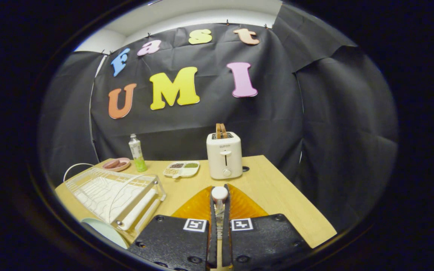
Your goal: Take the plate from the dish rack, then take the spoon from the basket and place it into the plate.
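Black cloth is hanging behind a wooden table (277, 188), and on it the scene is looking well advanced. Right below the gripper (219, 203) an amber plate (198, 207) is lying flat on the wood, out of the rack (115, 192), so that first step is reading as done. The two fingers are nearly together, pressing on the slim handle of a spoon (219, 194); its pale rounded end is poking up just past the fingertips. Gripping it narrow and upright like that is probably keeping it from swinging while it is carried.

The spoon is hanging directly over the plate's middle, so my guess is the drop is coming next: lower, open, let go. The risk is a clatter or a bounce off the ribbed surface if the release comes too high.

Off to the left, the clear rack is sitting at the table's edge with a pale dish (100, 227) just beside it. Beyond the fingers, a toaster (224, 155) with bread in its slot, a divided tray (181, 169), a bottle (137, 152) and a pink dish (116, 164) are standing well apart from the work.
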The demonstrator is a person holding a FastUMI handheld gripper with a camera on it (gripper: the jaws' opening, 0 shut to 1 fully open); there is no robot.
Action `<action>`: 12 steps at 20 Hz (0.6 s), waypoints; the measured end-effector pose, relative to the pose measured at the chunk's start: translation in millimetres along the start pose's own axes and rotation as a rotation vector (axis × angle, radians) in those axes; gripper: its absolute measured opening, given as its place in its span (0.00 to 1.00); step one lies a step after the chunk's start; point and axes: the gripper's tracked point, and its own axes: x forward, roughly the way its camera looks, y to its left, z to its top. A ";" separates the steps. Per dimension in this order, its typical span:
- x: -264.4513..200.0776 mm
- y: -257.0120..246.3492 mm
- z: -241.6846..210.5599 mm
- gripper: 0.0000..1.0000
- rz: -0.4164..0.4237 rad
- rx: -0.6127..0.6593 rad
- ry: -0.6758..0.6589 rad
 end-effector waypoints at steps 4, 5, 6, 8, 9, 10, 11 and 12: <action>-37.1 -8.1 39.0 0.10 -0.043 -0.040 -0.077; -50.0 -6.5 49.5 0.10 -0.042 -0.042 -0.101; -64.1 -1.5 59.2 0.10 -0.030 -0.052 -0.122; -89.7 13.5 74.1 0.10 -0.002 -0.093 -0.155; -101.1 22.2 80.0 0.10 0.011 -0.123 -0.169; -111.7 33.5 84.1 0.10 0.029 -0.160 -0.175; -120.4 47.1 86.2 0.10 0.051 -0.198 -0.179; -128.3 61.3 88.3 0.10 0.079 -0.228 -0.181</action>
